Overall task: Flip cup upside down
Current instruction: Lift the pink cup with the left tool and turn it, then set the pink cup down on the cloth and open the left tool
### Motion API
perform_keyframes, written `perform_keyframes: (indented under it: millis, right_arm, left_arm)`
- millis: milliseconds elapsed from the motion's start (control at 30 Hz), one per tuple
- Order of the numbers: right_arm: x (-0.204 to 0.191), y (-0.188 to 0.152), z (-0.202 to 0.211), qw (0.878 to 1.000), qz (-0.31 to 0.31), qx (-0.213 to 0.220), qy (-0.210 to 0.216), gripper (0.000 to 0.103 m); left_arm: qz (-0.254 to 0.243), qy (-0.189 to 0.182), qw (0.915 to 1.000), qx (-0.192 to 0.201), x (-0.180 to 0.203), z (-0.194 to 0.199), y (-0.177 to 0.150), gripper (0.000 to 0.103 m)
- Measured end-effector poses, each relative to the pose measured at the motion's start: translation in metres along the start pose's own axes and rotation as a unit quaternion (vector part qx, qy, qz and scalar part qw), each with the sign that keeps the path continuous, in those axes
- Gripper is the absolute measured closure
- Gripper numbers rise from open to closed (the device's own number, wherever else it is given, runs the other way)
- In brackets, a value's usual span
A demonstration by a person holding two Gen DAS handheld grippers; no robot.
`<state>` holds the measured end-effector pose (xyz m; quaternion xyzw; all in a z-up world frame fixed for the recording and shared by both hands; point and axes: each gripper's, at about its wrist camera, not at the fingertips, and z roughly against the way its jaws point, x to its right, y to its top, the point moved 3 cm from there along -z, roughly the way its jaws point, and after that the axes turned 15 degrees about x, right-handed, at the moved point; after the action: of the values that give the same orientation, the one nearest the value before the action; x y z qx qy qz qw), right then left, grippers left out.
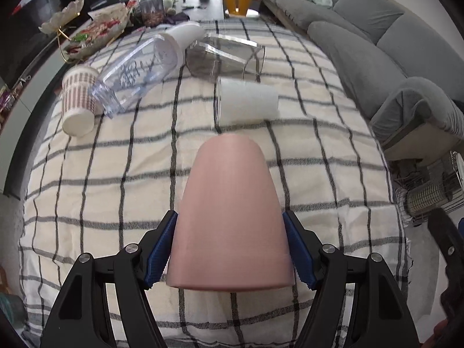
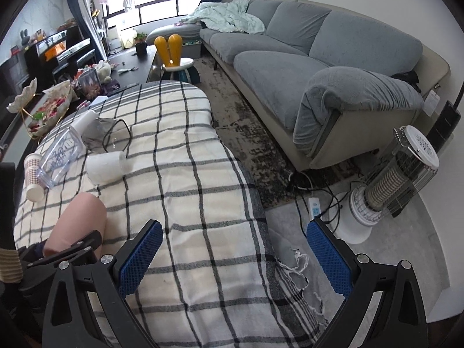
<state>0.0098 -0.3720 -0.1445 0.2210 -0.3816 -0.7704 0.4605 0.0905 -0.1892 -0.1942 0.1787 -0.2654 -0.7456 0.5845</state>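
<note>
Living room, daylit. Grey sectional sofa along the right wall, a pale green blanket heaped at its far end. White wall behind it. Large multi-pane window at far centre, dark blue curtains beside it. Patterned dark rug on the floor before the sofa. Cylindrical wire-caged heater near right, on pale grey floor. Dark low table far left. Yellow rabbit-eared stool far centre.
</note>
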Motion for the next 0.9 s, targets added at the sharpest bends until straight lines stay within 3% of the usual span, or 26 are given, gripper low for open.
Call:
perform_keyframes:
  millis: [100, 233, 533, 900]
  right_arm:
    - [-0.001, 0.001, -0.001, 1.0, 0.004, -0.002, -0.002, 0.003]
    - [-0.004, 0.003, -0.001, 1.0, 0.008, -0.001, -0.003, 0.003]
    - [-0.009, 0.007, 0.004, 1.0, 0.015, 0.002, -0.003, 0.003]
    - [-0.027, 0.026, 0.03, 0.999, 0.024, 0.002, 0.022, 0.003]
  left_arm:
    - [0.003, -0.001, 0.9998, -0.018, -0.001, -0.006, -0.01, 0.031]
    - [-0.002, 0.0, 0.9999, -0.014, 0.0, -0.005, -0.012, 0.031]
    - [0.011, -0.014, 0.9987, -0.048, -0.004, -0.008, -0.021, 0.024]
    - [0.034, -0.031, 0.9974, -0.055, -0.026, 0.028, -0.019, 0.015]
